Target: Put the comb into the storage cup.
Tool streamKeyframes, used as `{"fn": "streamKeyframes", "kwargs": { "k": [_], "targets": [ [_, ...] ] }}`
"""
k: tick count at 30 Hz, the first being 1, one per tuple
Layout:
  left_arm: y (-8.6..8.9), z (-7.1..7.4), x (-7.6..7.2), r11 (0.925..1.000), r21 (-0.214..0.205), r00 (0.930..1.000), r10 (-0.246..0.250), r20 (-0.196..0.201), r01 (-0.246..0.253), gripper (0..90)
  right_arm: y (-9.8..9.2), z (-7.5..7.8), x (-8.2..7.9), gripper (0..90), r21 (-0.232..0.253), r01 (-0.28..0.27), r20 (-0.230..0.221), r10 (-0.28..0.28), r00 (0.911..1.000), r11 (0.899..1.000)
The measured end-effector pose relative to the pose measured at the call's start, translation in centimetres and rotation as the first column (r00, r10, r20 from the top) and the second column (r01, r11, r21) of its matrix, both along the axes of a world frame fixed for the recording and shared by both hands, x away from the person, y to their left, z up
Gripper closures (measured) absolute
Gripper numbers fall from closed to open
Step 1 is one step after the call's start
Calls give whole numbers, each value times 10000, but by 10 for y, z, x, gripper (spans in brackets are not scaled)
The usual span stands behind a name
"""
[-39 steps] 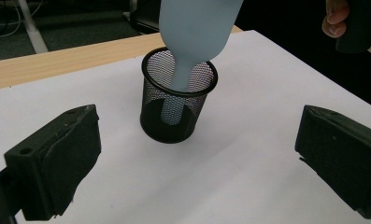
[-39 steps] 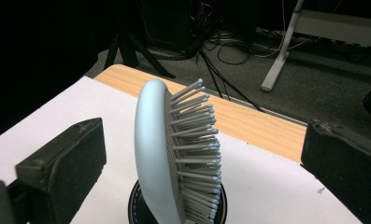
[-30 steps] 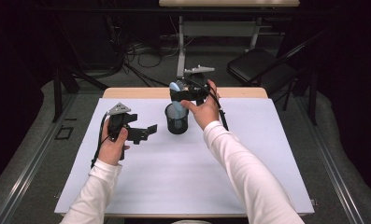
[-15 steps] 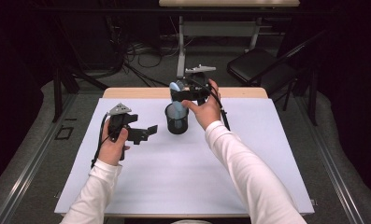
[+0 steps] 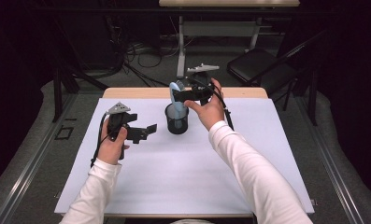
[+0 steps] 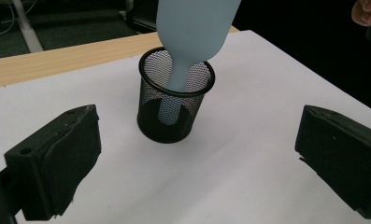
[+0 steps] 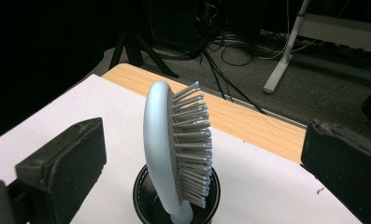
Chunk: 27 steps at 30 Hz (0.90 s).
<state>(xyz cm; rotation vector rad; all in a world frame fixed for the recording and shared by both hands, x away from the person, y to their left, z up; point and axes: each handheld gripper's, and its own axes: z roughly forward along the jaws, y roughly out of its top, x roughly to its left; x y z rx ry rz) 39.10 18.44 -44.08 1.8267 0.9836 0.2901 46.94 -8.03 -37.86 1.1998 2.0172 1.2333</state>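
Pale blue plastic hairbrush (image 7: 176,154) stands handle-down in black wire-mesh cup (image 6: 175,95) on table, both tongs (right (image 5: 189,94), left (image 5: 143,132)) open & empty; drop looks done, next: pull right tongs clear w/o tipping cup.

Bright table; dark surroundings; soft shadows

A pale blue hairbrush (image 7: 174,149) with grey-blue bristles is seen in a black wire-mesh cup (image 6: 175,95). The table (image 5: 174,172) is covered in white, with a light wood edge. Both grippers are black, and white sleeves (image 5: 248,168) are worn.
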Motion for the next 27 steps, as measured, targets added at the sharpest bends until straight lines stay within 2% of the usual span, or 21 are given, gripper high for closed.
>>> {"fn": "streamKeyframes", "kwargs": {
  "k": [12,24,27],
  "targets": [
    [3,4,1,10000,3,10000,-27,59,27,5,-7,2,-5,0,-149,-217,-158,215,9996,9997],
    [3,6,-2,10000,-7,9999,-71,123,71,5,-26,5,-27,1,176,-453,-16,453,9990,9988],
    [2,6,-2,10000,-19,9999,-70,108,70,5,-31,6,-34,1,53,-538,180,537,9984,9985]
  ]
}}
